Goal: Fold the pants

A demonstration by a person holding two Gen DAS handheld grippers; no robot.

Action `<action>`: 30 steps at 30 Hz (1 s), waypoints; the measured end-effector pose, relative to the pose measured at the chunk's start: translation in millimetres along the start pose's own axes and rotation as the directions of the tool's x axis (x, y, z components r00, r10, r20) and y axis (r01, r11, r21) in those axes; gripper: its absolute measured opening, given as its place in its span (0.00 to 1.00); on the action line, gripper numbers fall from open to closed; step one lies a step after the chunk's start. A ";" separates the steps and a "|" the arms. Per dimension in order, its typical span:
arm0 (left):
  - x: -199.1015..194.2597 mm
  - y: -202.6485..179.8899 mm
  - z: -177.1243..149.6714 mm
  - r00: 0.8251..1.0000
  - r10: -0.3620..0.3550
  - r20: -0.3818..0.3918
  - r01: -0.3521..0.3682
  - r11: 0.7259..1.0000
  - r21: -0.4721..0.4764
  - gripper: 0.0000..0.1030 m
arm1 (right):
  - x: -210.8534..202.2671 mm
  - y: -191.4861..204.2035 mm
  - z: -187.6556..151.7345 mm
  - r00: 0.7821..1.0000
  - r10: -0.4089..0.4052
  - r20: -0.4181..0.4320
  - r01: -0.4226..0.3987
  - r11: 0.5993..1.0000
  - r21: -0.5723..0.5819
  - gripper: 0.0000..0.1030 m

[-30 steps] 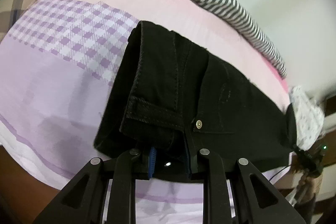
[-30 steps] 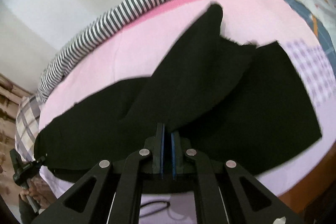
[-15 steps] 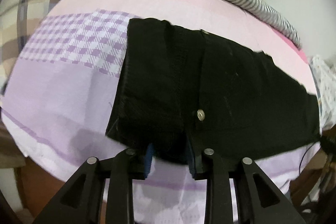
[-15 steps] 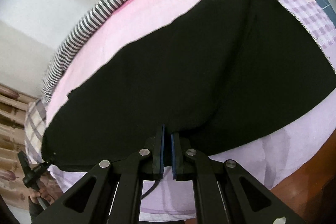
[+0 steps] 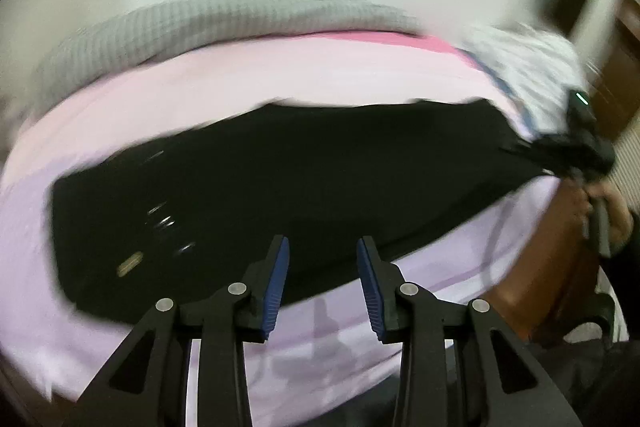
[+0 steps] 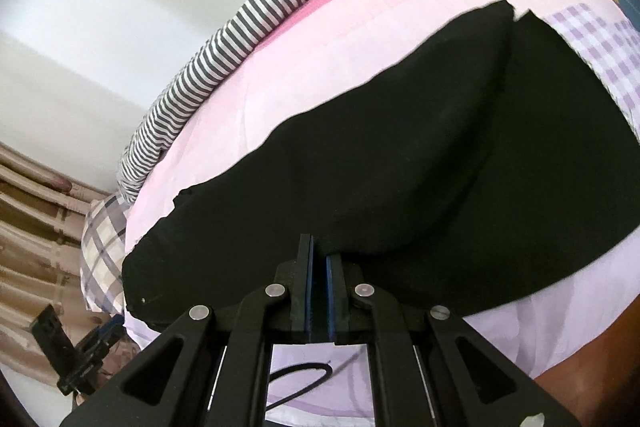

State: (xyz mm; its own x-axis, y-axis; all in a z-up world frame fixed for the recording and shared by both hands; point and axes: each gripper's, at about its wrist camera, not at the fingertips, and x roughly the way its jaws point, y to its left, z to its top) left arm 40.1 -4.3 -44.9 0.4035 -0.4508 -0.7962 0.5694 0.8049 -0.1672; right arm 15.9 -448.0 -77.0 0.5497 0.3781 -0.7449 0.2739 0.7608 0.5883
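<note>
I've got the black denim pants [image 5: 304, 183] lying flat on the bed's pink-and-lilac sheet [image 5: 280, 75], folded lengthwise so the two legs sit one on the other — waistband w/ its metal rivets toward the left of the left wrist view, leg ends off to the right. My left hand-held gripper [image 5: 322, 281] is empty, jaws opening, nothing between the blue pads [image 5: 276, 287]; it hangs over the near edge of the pants w/o touching them. My right hand-held gripper [image 6: 318, 291] is pressed together on a pinch of the black fabric at the near edge of the leg end; in the right wrist view the cloth runs straight into the closed pads. So I read this as the gap between folds: lengthwise fold done, crosswise fold not yet started. Next move, as I judge it: get the left one onto a matching corner of the leg end beside the right's pinch, then lift both together and carry the leg end over toward the waistband, keeping the edge taut so the layers don't slide apart. The striped grey-and-white cloth [image 6: 248, 27] at the far side of the bed is well apart — no obstacle.
</note>
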 end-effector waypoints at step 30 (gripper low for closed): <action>147.4 -147.3 92.3 0.992 -0.118 -0.040 0.121 0.990 0.071 0.07 | 11.2 -12.1 -4.6 0.972 0.236 -0.003 -0.235 0.965 0.114 0.37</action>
State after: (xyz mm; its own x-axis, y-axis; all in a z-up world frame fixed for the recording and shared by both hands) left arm 81.8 -225.0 -83.9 0.3045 -0.5269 -0.7935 0.6630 0.7154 -0.2205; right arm 15.1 -450.6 -93.9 0.5966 0.5487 -0.5856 0.2255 0.5857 0.7785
